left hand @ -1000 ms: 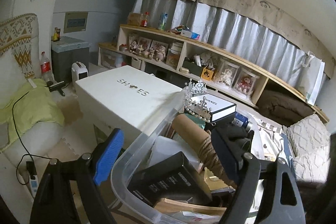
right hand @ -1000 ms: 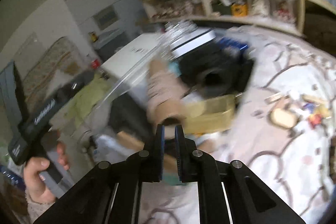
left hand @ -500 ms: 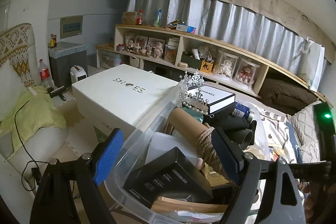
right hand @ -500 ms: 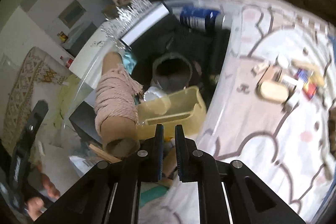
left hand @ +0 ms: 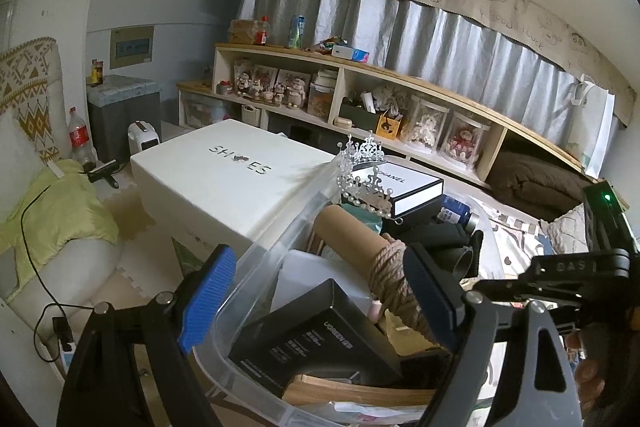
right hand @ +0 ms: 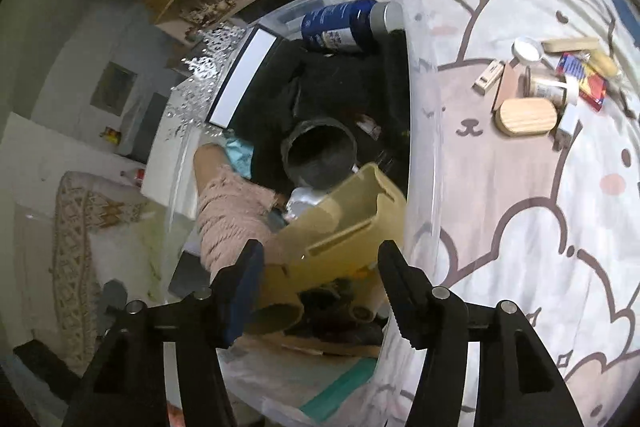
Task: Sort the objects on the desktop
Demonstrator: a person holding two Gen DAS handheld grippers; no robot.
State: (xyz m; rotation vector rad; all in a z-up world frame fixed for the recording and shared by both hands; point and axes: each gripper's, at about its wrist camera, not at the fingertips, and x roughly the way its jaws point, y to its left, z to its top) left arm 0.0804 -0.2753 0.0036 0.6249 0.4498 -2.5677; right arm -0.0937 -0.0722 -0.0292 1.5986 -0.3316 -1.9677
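Observation:
A clear plastic bin (left hand: 280, 239) (right hand: 420, 107) is packed with a rope-wound cardboard tube (left hand: 360, 235) (right hand: 228, 211), a black box (left hand: 316, 339), a black-and-white box (left hand: 412, 187), a tiara (left hand: 360, 163), a blue bottle (right hand: 340, 25), a dark cup (right hand: 320, 155) and a yellow plastic holder (right hand: 344, 219). My left gripper (left hand: 316, 291) is open and straddles the bin's near rim, one blue pad outside and one inside beside the tube. My right gripper (right hand: 320, 275) points down into the bin. Its jaws are opening, with the yellow holder below and between them, untouched by the pads.
Loose items lie on the cartoon-print sheet (right hand: 520, 227) right of the bin: a wooden oval lid (right hand: 526, 117), a small jar (right hand: 548, 89), a red packet (right hand: 596, 87), a white round lid (right hand: 528, 49). Left of the bin stands a white shoe box (left hand: 224, 179), and a shelf (left hand: 360, 67) runs behind it.
The right gripper swung over the bin, rolled and tilted down; its jaws went from shut to parted. The left gripper kept still.

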